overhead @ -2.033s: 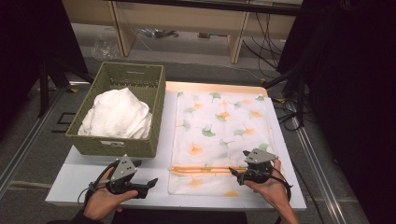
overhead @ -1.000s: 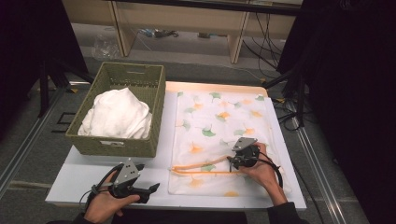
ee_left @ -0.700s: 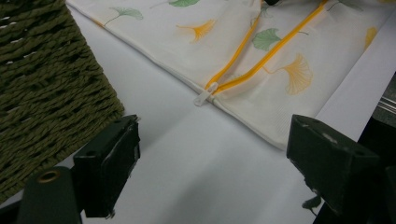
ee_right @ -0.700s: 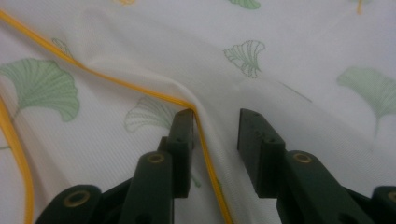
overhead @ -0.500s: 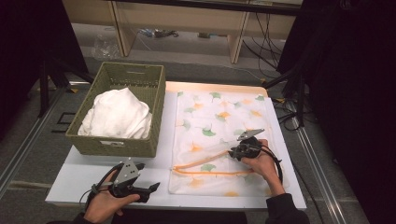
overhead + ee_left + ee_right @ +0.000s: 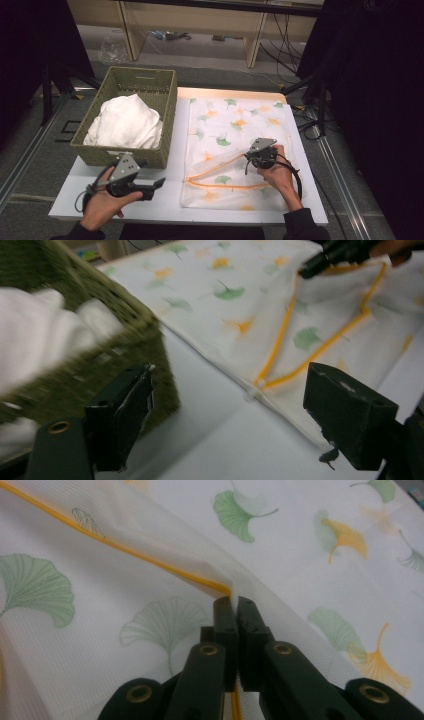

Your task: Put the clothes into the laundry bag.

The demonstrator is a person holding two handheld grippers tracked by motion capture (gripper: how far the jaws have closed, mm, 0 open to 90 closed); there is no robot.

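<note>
A high view looks down on a white table [image 6: 170, 172] with a person's forearms entering from the near edge. Nearest, at the left, the left gripper [image 6: 150, 188] hovers just above the bare tabletop with its jaws spread and nothing between them; the left gripper view shows the same gap. Just beyond it, to the right, a white mesh laundry bag [image 6: 235, 130] printed with green and orange ginkgo leaves lies flat, its orange-edged opening [image 6: 220, 167] facing the person. The right gripper [image 6: 248, 163] has its jaws pinched tight on the upper layer of that orange hem, closing on it just now, and the fabric rises in a small tent there (the right gripper view shows the hem caught between the jaw tips). Farther back on the left stands a green woven basket [image 6: 162, 95] holding a bundled white cloth [image 6: 125, 122].

The step in hand looks like opening the bag's mouth. The next move probably calls for lifting the hem higher and keeping it steady, while the free left gripper goes to the cloth in the basket.
</note>
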